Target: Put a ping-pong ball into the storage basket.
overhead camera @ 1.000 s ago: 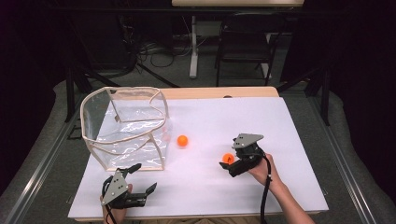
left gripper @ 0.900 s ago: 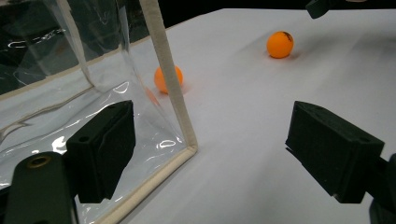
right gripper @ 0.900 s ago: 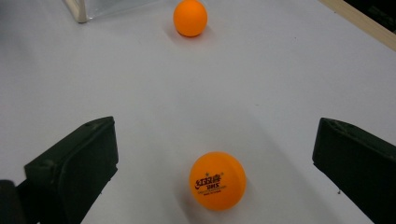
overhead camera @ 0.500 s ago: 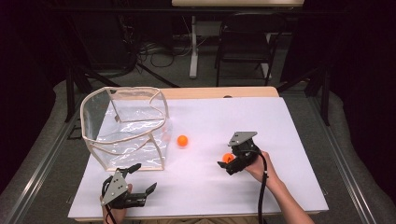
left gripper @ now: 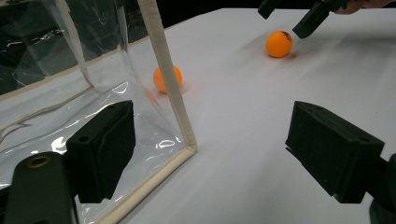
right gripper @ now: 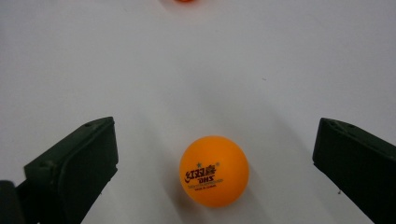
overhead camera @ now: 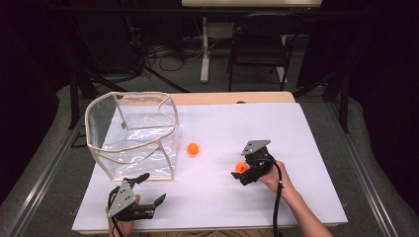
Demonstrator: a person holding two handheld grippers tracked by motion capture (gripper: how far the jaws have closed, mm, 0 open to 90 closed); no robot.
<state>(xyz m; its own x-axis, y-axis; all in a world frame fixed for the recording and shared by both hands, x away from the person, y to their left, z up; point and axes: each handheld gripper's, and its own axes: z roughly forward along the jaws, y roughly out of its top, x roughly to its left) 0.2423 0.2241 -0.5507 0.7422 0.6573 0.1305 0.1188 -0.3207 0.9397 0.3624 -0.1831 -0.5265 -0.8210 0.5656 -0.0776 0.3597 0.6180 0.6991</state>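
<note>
Item: orange ball (right gripper: 214, 171), printed logo, resting on the white table (overhead camera: 296, 128), centred between the jaws of the right gripper (overhead camera: 245, 170); jaws wide apart, touching nothing. A ball has no long axis, so any closing line serves. Probable next move: close on it.

Item: second orange ball (overhead camera: 193, 148), just beside the clear bag (overhead camera: 133, 133), apart from both grippers.

Item: left gripper (overhead camera: 148, 190), near table edge, jaws apart and empty, facing the bag's corner; farther from the first ball than the right.
</note>
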